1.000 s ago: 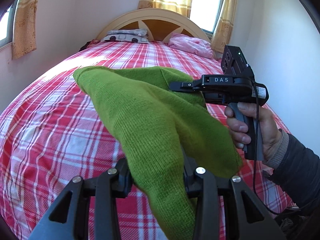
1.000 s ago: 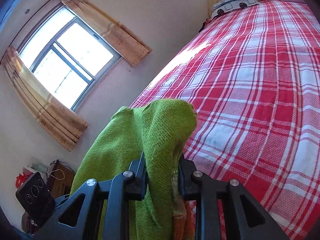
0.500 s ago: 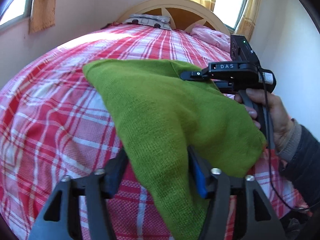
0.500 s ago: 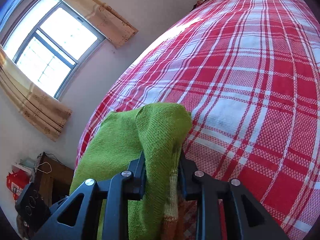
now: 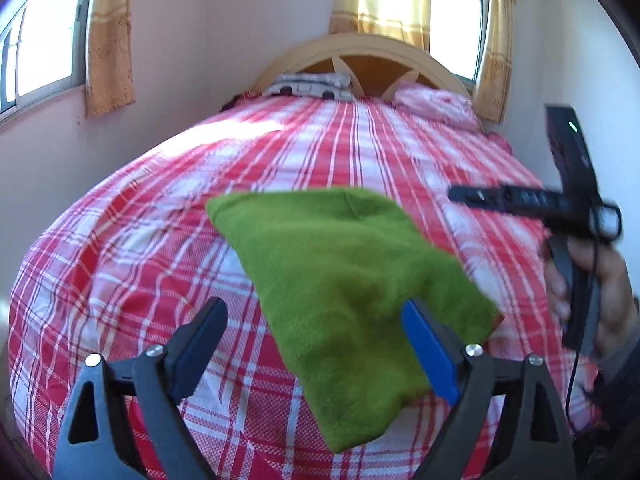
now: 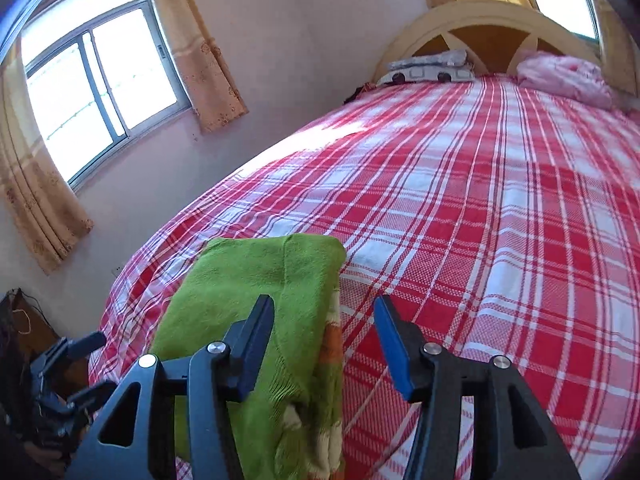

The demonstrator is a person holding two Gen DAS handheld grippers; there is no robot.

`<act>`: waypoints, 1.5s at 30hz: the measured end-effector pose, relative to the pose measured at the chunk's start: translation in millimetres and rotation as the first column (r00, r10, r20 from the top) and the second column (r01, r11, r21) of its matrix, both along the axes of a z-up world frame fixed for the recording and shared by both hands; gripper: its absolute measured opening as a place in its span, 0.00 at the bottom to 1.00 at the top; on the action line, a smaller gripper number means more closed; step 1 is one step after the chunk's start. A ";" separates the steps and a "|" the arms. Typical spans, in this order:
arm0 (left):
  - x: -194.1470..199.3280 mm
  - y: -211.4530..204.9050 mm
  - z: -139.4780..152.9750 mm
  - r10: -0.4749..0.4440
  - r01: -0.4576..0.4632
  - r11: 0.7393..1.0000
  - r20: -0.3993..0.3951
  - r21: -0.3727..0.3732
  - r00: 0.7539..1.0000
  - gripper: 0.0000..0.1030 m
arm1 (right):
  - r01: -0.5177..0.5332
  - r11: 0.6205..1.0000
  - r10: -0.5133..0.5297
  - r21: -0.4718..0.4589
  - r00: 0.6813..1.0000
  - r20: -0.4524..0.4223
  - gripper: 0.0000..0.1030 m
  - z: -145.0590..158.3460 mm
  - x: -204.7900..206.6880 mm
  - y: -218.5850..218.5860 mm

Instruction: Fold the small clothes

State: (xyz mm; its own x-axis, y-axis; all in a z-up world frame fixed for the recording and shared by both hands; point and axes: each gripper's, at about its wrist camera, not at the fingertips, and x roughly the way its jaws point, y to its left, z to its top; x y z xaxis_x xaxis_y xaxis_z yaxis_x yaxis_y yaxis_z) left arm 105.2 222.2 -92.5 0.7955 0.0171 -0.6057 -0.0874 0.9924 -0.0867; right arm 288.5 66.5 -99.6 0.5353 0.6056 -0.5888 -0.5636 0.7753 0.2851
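Observation:
A green knitted garment (image 5: 340, 272) lies folded on the red-and-white plaid bed (image 5: 160, 240). My left gripper (image 5: 316, 344) is open, its fingers on either side of the garment's near end, not gripping it. In the right wrist view the garment (image 6: 256, 280) lies at the lower left, with an orange-and-white edge showing. My right gripper (image 6: 324, 344) is open just above the garment's right edge. The right gripper also shows in the left wrist view (image 5: 520, 200), blurred, held by a hand at the right.
A wooden headboard (image 5: 360, 60) stands at the far end with a grey patterned pillow (image 5: 312, 84) and a pink pillow (image 5: 436, 104). Curtained windows are on the left wall (image 6: 100, 80) and behind the headboard. A dark cabinet (image 6: 28, 328) stands left of the bed.
Both grippers opened and let go of the green garment. It dropped onto the bed. The right gripper drew back to the right, away from the cloth.

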 end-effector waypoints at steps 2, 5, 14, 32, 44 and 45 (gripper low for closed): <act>-4.0 1.6 10.6 0.010 -0.010 1.000 0.033 -0.005 0.999 0.91 | 0.010 1.000 -0.009 -0.002 0.997 0.071 0.60 15.3 -28.4 -5.3; -11.8 2.0 26.2 0.022 -0.022 1.000 0.082 -0.004 0.996 0.93 | -0.001 1.000 0.001 -0.002 0.987 0.158 0.62 33.7 -67.4 -10.5; -28.5 6.4 58.4 0.038 -0.035 0.999 0.198 -0.020 0.980 0.98 | -0.015 1.000 0.017 -0.006 0.964 0.264 0.65 56.4 -121.3 -13.7; -31.4 5.3 59.7 0.039 -0.035 0.999 0.204 -0.020 0.978 0.99 | -0.032 0.999 0.031 -0.003 0.959 0.282 0.65 58.3 -134.3 -10.4; -30.9 5.6 59.0 0.040 -0.037 0.999 0.199 -0.021 0.979 0.99 | -0.036 0.999 0.034 -0.001 0.958 0.284 0.65 58.8 -134.3 -7.7; -30.9 5.7 58.5 0.039 -0.036 0.999 0.199 -0.021 0.979 0.99 | -0.037 0.999 0.036 -0.002 0.958 0.285 0.65 58.5 -134.5 -7.2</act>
